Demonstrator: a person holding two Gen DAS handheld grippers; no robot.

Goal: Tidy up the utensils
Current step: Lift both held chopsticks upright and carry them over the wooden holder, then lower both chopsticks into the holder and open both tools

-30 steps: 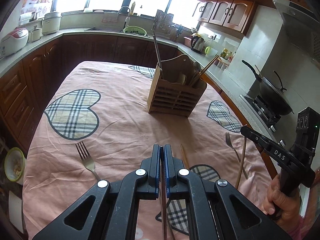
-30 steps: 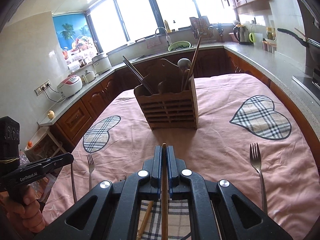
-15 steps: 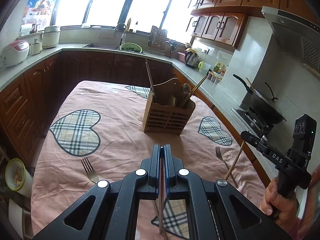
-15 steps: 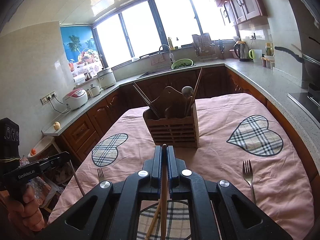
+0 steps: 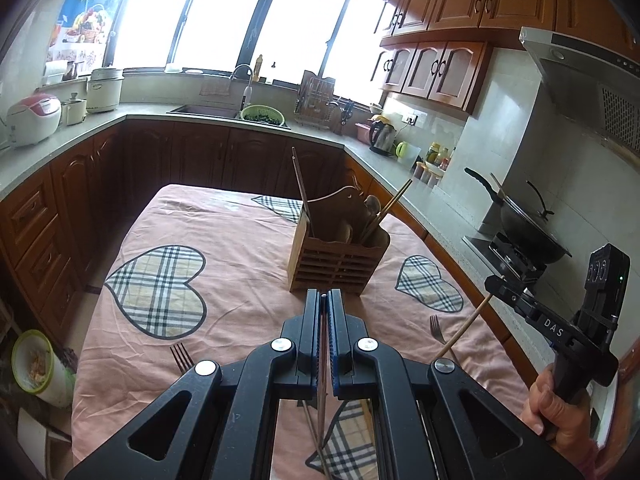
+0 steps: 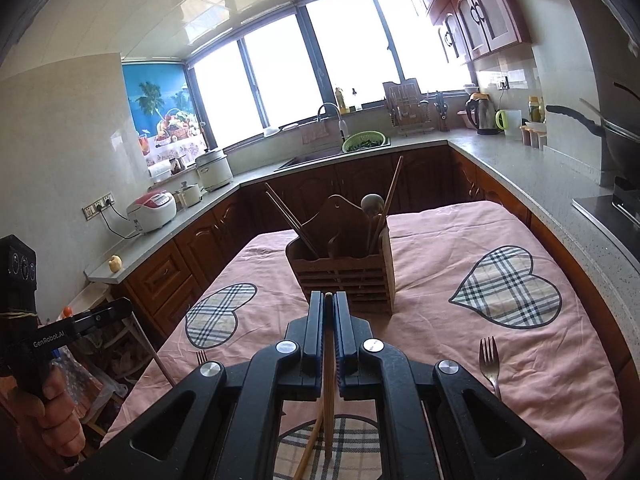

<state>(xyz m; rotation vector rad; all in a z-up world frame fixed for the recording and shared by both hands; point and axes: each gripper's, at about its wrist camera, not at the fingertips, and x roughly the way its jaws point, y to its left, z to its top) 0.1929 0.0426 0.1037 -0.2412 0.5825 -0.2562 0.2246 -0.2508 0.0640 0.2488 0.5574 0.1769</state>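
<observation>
Left hand-held gripper (image 5: 324, 300) clamps dark thin chopstick (image 5: 322, 396); right hand-held gripper (image 6: 328, 300) clamps pale wooden chopstick (image 6: 329, 400).

Each hand-held gripper (image 5: 324, 300) (image 6: 328, 300) is matt black with silver screws and blue pads, white "DAS" lettering at right, "GenRobot.AI" at left of frame.

pink tablecloth (image 5: 240, 220), plaid hearts (image 5: 156, 292)
</observation>
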